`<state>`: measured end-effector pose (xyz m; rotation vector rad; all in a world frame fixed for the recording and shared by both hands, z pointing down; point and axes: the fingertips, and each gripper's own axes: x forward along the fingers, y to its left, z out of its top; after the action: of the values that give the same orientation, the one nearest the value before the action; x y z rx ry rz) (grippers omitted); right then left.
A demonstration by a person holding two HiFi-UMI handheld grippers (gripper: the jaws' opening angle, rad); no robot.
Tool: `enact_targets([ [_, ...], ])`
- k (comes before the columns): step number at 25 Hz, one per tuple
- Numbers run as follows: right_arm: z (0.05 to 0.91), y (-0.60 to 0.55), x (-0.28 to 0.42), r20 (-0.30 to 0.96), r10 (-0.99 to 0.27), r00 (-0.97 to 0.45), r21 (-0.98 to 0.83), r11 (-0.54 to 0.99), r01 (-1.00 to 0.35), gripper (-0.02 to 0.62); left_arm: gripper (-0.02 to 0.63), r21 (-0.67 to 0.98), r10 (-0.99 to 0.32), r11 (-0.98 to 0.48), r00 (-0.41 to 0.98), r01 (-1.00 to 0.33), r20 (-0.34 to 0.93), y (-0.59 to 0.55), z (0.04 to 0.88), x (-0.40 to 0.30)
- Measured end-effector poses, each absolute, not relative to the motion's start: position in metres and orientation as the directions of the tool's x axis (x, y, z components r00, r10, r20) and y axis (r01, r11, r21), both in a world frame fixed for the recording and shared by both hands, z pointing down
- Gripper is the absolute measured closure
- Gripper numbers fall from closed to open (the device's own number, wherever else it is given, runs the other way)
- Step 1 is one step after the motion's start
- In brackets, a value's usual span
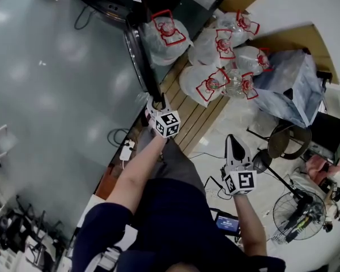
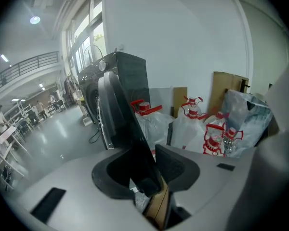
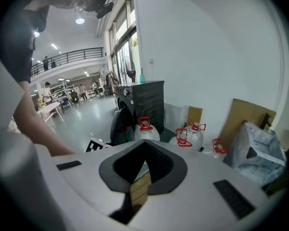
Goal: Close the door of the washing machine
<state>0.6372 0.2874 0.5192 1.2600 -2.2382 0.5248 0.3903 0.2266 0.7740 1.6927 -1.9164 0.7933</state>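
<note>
**Head view.** Floor: glossy grey with reflected ceiling lights, spreading out from the washing machine, whose body is cut off at the top edge. Door: open, seen edge-on, swung out from the washing machine. Left gripper: at the door's free end. Right gripper: well apart from the washing machine, above pale floor. Bagged bottles: on a wooden pallet just beside the washing machine. Fan: far from it.

**Left gripper view.** Left gripper: jaws clamped on the edge of the door. Pad and rim are both dark, so the contact line is hard to trace. Washing machine: behind, against a white wall. Bagged bottles: beside it.

**Right gripper view.** Right gripper: jaws together, nothing held. Washing machine: ahead. Door: partly hidden by the gripper body. Forearm: crosses the near side. Mezzanine: far beyond the washing machine.
</note>
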Motion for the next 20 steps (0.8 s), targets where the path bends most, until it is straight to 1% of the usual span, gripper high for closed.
enact_targets([
  [9,0.527,0.291,0.634,0.614,-0.649,-0.449,-0.095,0.504,-0.859,0.575,0.465,-0.138,-0.715,0.072,-0.148,-0.988,0.684,0.233,0.774,0.375],
  [14,0.526,0.288,0.627,0.594,-0.641,-0.486,-0.114,0.530,-0.840,0.575,0.482,-0.183,-0.690,0.099,-0.200,-0.978,0.696,0.248,0.779,0.345],
  [20,0.519,0.283,0.618,0.563,-0.620,-0.547,-0.134,0.585,-0.800,0.575,0.491,-0.226,-0.678,0.096,-0.230,-0.969,0.699,0.268,0.779,0.305],
])
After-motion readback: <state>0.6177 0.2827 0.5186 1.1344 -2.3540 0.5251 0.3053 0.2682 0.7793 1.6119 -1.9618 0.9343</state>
